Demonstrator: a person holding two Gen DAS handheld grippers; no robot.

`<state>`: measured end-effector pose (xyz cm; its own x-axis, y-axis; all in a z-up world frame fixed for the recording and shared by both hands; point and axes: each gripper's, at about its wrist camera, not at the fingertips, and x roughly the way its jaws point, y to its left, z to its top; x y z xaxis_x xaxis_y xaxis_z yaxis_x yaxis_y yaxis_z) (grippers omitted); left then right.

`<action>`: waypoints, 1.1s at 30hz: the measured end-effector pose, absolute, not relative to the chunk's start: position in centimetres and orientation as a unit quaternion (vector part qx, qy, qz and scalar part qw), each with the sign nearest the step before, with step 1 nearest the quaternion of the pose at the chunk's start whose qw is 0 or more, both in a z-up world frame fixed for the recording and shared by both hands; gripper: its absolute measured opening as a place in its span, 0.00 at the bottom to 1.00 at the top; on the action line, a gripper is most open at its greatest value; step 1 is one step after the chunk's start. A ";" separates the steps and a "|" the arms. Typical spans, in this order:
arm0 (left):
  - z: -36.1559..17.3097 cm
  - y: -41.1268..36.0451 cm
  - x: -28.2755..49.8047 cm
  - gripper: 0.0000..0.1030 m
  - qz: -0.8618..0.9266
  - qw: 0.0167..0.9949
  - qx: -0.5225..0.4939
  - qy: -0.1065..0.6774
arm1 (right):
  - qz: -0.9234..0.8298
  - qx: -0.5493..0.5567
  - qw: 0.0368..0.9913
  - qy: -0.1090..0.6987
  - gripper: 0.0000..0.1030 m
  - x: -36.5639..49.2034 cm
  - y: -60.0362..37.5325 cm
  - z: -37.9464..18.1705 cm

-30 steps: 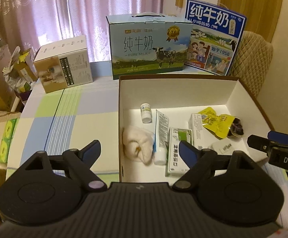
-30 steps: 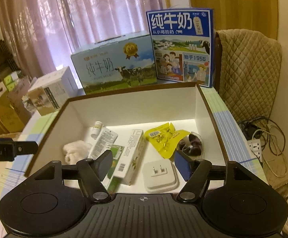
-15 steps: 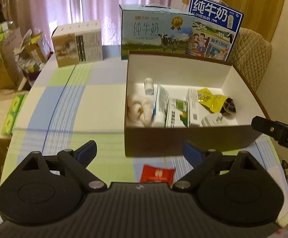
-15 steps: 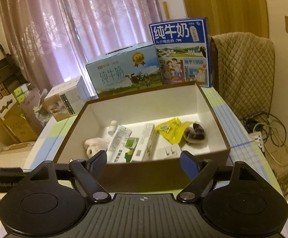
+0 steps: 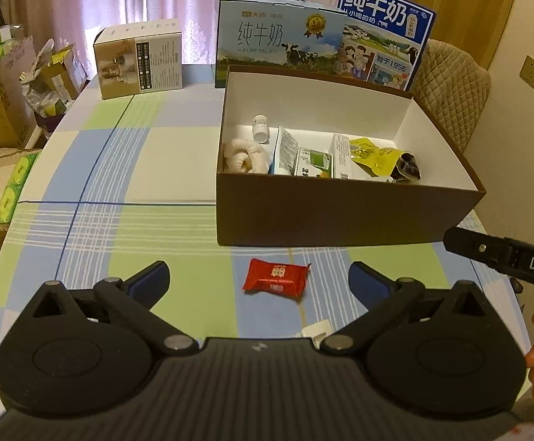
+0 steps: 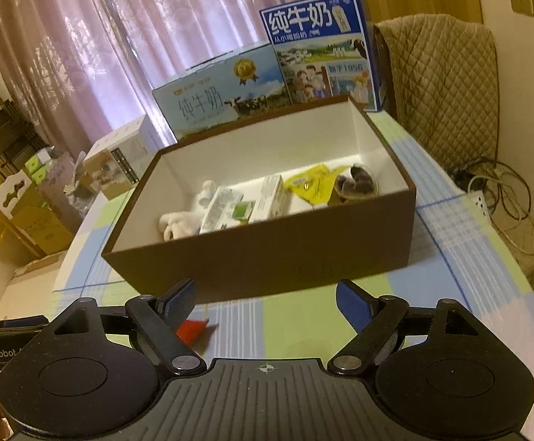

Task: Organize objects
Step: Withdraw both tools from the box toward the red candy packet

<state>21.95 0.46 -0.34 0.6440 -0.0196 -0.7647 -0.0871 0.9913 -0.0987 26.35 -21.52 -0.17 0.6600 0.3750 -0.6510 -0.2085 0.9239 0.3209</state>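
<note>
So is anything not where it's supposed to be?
Yes. The red packet lies on the tablecloth outside the brown box, while the other small things are inside. A small white item beside it is out too.

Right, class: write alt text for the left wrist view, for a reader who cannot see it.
An open left gripper hovers over a checked tablecloth, with a red snack packet lying between its fingers, in front of a brown box. The box holds a white cloth, a small bottle, cartons and a yellow packet. Milk cartons stand behind.
</note>
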 end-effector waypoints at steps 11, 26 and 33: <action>-2.1 0.2 21.0 0.99 0.018 0.901 -0.061 0.429 | 0.154 0.094 0.895 0.407 0.78 24.7 -21.3 -3.1; -5.4 0.7 20.9 0.99 0.008 0.886 -0.034 0.462 | 0.170 0.069 0.880 0.439 0.78 24.5 -21.0 -6.4; -6.1 0.9 20.8 0.99 0.015 0.881 -0.032 0.472 | 0.180 0.044 0.868 0.460 0.78 24.3 -20.2 -7.6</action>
